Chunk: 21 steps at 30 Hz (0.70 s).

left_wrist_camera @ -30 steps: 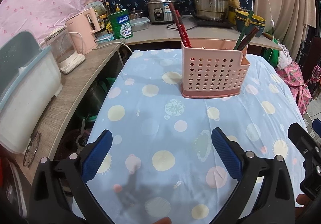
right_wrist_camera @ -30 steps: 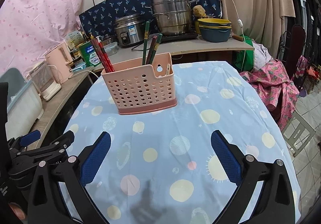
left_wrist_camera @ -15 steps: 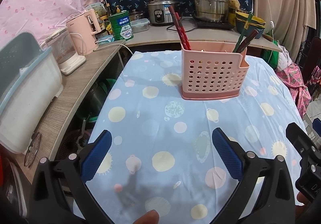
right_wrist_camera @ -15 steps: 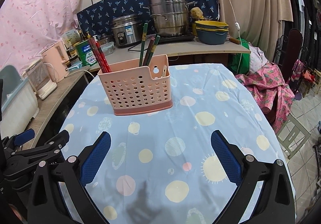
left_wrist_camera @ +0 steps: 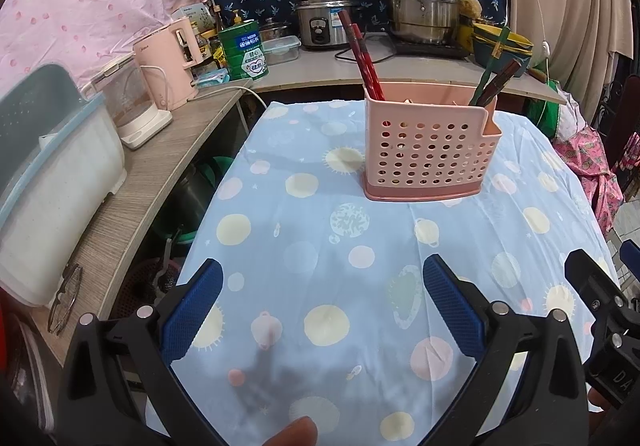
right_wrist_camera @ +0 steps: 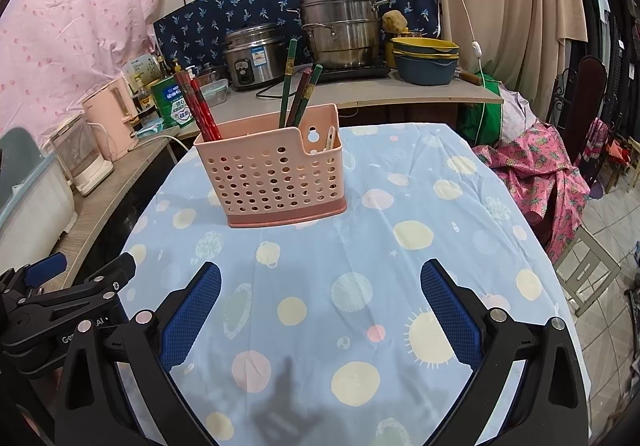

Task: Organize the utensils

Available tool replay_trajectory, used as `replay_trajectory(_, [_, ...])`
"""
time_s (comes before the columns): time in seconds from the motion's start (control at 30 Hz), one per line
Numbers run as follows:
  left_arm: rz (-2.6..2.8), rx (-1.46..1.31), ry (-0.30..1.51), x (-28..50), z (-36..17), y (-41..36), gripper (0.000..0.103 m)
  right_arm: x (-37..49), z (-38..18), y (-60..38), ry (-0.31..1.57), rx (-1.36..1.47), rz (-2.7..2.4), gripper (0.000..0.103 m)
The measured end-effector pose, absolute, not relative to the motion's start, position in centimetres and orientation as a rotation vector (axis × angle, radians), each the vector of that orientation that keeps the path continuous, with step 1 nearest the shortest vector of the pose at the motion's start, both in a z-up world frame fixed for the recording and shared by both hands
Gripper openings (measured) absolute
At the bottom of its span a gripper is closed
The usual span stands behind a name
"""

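Left gripper (left_wrist_camera: 320, 310) and right gripper (right_wrist_camera: 318, 310): jaws spread wide, nothing held, both hovering over the near end of the desk (right_wrist_camera: 460, 246), which is covered in a blue dotted cloth. No loose utensils visible on the cloth.

Mid-desk: pink perforated caddy (right_wrist_camera: 272, 174), upright, well apart from both grippers. Red chopsticks (right_wrist_camera: 198, 106) lean in its left end, green and dark chopsticks (right_wrist_camera: 298, 86) in the right end, and a pale utensil handle (right_wrist_camera: 330, 136) shows behind the notch.

Handling guess: the chopsticks are light, stiff, thin and slick. Pinch the upper shaft above the rim and lift along the lean. The caddy looks light and could tip or slide on the cloth.

Far: counter with rice cooker (right_wrist_camera: 252, 56) and steamer pot (right_wrist_camera: 340, 26).
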<state>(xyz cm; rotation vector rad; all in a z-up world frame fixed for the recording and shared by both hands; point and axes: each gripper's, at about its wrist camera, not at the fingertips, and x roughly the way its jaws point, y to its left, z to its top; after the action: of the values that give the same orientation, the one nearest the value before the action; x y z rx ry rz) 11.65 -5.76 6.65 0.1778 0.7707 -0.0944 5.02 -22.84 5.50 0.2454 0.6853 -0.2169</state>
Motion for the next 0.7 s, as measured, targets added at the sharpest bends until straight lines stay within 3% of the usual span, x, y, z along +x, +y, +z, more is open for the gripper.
replay_trajectory(0.7, [-0.092, 0.181, 0.8, 13.1, 5.6, -6.2, 0.096, 6.5, 4.6, -22.6, 0.711, 0.23, -0.203, 0.096])
